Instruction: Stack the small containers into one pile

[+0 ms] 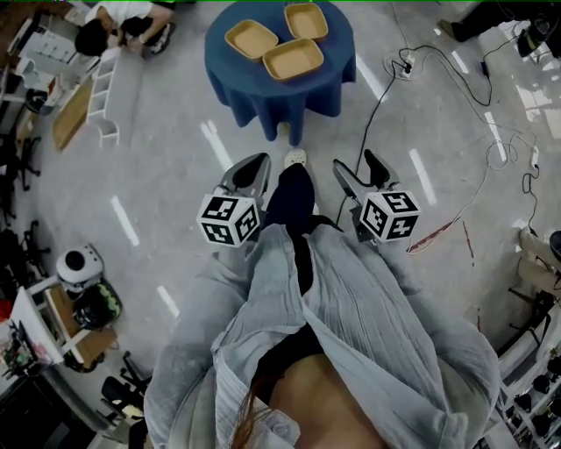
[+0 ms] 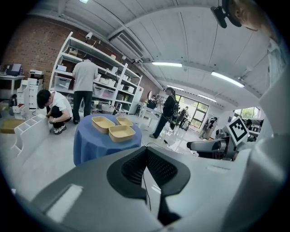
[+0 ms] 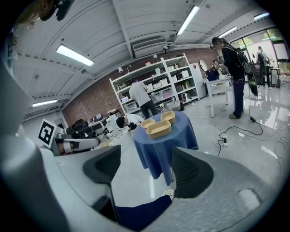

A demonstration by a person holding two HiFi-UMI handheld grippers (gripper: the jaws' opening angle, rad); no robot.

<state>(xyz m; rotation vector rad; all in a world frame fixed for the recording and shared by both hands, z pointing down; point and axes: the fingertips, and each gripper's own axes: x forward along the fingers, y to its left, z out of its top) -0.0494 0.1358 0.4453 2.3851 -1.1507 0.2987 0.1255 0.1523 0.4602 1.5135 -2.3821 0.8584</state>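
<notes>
Three shallow tan containers lie side by side, unstacked, on a round table under a blue cloth (image 1: 263, 96): one at the left (image 1: 252, 39), one at the back (image 1: 306, 19), one at the front (image 1: 294, 58). In the left gripper view they show as left (image 2: 103, 123), back (image 2: 123, 121) and front (image 2: 121, 132). Both grippers hang well short of the table, over the floor. My left gripper (image 1: 259, 161) is shut, its pads meeting with nothing between them (image 2: 146, 152). My right gripper (image 1: 358, 167) stands open and empty (image 3: 147, 170), aimed at the table (image 3: 163, 149).
Cables and a power strip (image 1: 405, 63) trail over the floor right of the table. A white rack (image 1: 103, 96) lies at the left beside a crouching person (image 1: 123, 26). Shelving (image 2: 90, 68) lines the back wall; another person (image 3: 235, 72) stands at the right.
</notes>
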